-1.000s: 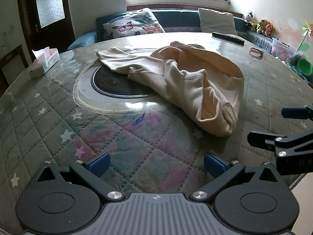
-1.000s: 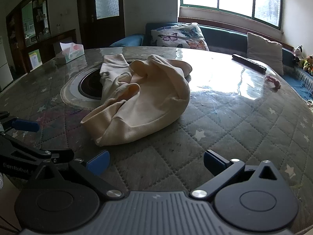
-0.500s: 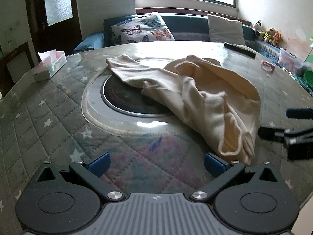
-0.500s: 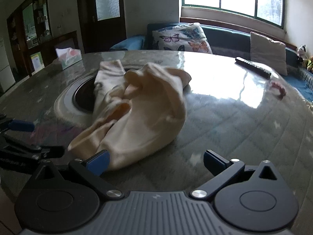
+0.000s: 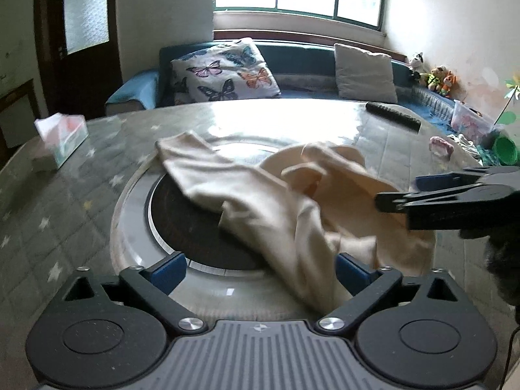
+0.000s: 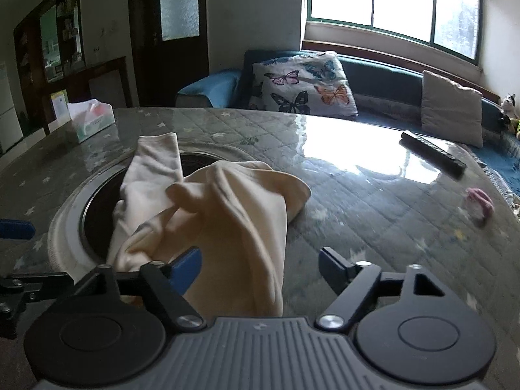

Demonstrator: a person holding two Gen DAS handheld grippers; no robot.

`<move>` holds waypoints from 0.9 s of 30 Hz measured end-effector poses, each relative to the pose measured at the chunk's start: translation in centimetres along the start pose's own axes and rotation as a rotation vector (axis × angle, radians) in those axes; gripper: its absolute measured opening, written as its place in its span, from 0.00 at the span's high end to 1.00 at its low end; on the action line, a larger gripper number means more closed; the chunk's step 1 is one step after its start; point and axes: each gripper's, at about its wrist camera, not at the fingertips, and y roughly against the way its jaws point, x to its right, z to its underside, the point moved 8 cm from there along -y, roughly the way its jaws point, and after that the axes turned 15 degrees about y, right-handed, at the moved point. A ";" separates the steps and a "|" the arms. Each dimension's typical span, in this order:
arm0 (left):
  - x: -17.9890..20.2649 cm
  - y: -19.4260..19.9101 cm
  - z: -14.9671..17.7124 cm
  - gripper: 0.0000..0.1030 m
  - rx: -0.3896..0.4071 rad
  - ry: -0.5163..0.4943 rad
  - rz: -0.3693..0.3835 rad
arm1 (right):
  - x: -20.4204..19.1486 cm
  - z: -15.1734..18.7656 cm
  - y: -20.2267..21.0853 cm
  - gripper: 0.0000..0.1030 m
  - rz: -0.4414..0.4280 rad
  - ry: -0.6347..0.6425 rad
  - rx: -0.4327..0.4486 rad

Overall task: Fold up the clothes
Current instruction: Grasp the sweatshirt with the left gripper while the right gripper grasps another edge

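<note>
While both close, cream garment (image 5: 286, 214) between unclamped jaws of left gripper (image 5: 260, 268) and right gripper (image 6: 260, 265).

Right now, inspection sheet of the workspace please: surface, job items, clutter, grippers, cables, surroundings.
Surface: round quilted table under a glossy cover, dark round inset at centre.
Job's things: cream garment, crumpled, partly over the inset.
Clutter: tissue box, remote, pink item.
Grippers: left gripper and right gripper both closing, garment's near edge between each, not pinched yet.
Cables: thin one at the left view's lower right edge.
Surroundings: sofa with butterfly pillow, window, door.
</note>
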 end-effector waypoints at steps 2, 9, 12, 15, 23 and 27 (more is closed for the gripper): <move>0.6 -0.8 -0.8 0.08 0.001 -0.014 0.009 | 0.3 -0.6 -1.3 0.34 -0.009 0.006 -0.010; 3.0 -4.4 -2.6 0.20 -0.027 -0.064 0.052 | 0.7 -1.7 -4.0 0.69 -0.054 0.026 -0.027; 3.8 -6.1 -2.6 0.33 -0.049 -0.096 0.048 | 1.4 -1.6 -4.0 0.83 -0.057 -0.005 -0.020; 3.6 -7.4 -2.3 0.58 -0.086 -0.086 0.046 | 2.8 -1.3 -3.2 0.93 -0.033 -0.046 -0.003; 1.3 -6.4 -1.8 0.90 -0.088 -0.033 0.040 | 8.1 2.1 -1.3 0.96 0.086 -0.206 -0.037; 0.4 -5.2 -1.6 0.91 -0.073 -0.038 0.033 | 9.7 4.5 -1.8 0.92 0.127 -0.282 -0.099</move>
